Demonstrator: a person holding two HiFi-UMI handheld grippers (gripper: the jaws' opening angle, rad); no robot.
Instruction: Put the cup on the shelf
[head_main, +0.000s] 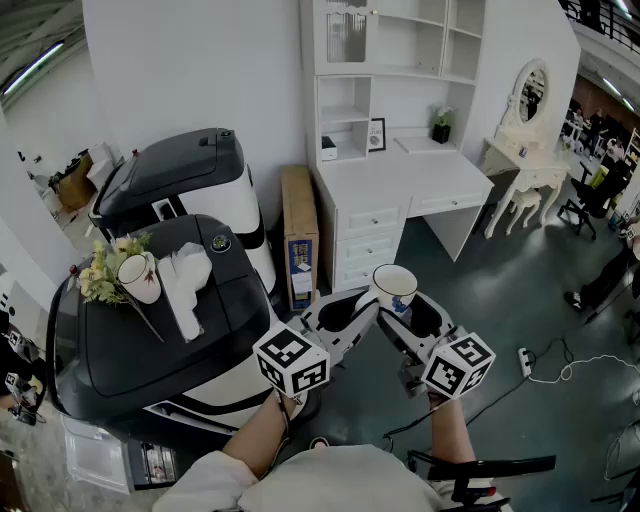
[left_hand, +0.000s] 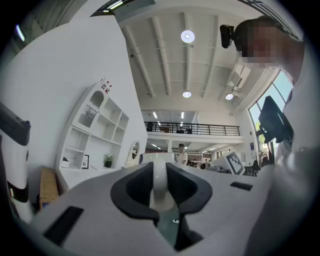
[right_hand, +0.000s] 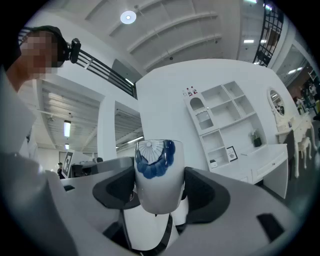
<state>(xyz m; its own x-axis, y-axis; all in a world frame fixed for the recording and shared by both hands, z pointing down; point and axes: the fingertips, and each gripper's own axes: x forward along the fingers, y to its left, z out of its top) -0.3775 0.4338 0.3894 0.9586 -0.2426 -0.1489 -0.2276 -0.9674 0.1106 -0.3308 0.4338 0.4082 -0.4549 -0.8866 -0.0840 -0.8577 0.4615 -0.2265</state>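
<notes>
Dark grey floor (head_main: 500, 290) lay open between the person and a white desk-and-shelf unit (head_main: 385, 72) at the far wall. Its open compartments faced the room, and a framed picture (head_main: 376, 133) and a small potted plant (head_main: 441, 125) stood on the desk top. A tall cardboard box (head_main: 298, 230) leaned just left of the unit, beside the far black-and-white machine (head_main: 190, 185). The near machine (head_main: 150, 345) hemmed in the left side and carried flowers (head_main: 105, 270), a second cup (head_main: 140, 278) and a white cloth (head_main: 185, 280). A white vanity table (head_main: 525, 165) stood far right, and a power strip (head_main: 522, 360) lay on the floor at near right.

The box's blue label (head_main: 300, 265) and a round badge (head_main: 220, 243) on the near machine were too small to read. The left marker cube (head_main: 292, 362) and right marker cube (head_main: 457, 365) bore black-and-white square patterns.

The cup (head_main: 393, 287), white with a blue fan motif, hung in the air over the floor on the near side of the desk, well apart from the shelves. The left gripper (left_hand: 159, 172) had its jaws nearly together, pinched on the cup's thin white handle. The right gripper (right_hand: 159, 175) stood with its jaws spread wide round the cup's body, pads just beside its sides.
</notes>
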